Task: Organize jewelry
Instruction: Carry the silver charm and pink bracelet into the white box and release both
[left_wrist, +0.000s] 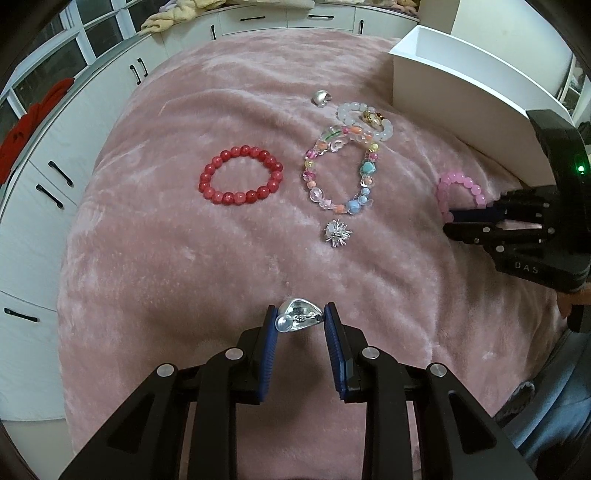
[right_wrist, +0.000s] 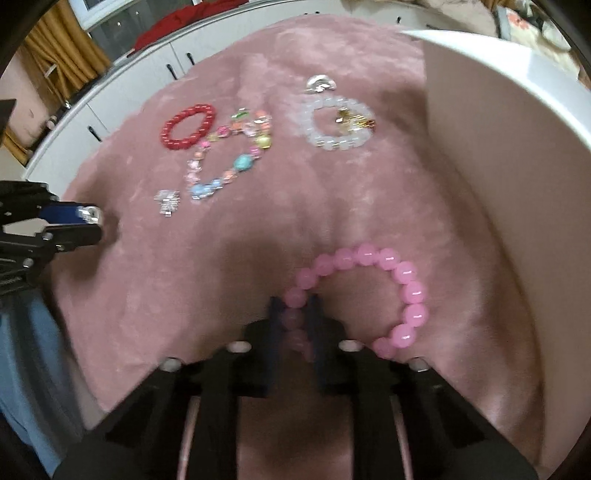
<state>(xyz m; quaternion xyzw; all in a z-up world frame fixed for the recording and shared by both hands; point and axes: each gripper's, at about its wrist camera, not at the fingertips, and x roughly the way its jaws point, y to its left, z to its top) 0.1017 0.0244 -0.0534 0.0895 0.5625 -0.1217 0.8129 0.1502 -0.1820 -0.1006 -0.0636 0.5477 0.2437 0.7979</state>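
My left gripper (left_wrist: 300, 318) is shut on a silver earring (left_wrist: 301, 318) just above the pink plush blanket (left_wrist: 184, 277). My right gripper (right_wrist: 295, 308) is shut on a pink bead bracelet (right_wrist: 402, 280), also seen in the left wrist view (left_wrist: 458, 188). On the blanket lie a red bead bracelet (left_wrist: 241, 174), a multicoloured bead bracelet (left_wrist: 340, 170), a white bead bracelet with a gold charm (left_wrist: 364, 120), a spiky silver earring (left_wrist: 337, 232) and another silver earring (left_wrist: 321, 98). A white box (left_wrist: 461, 88) stands at the right.
White cabinets with black handles (left_wrist: 55, 177) ring the blanket's far and left sides. Red cloth (left_wrist: 33, 118) lies at the left. The white box wall (right_wrist: 498, 155) rises close on the right of the right gripper.
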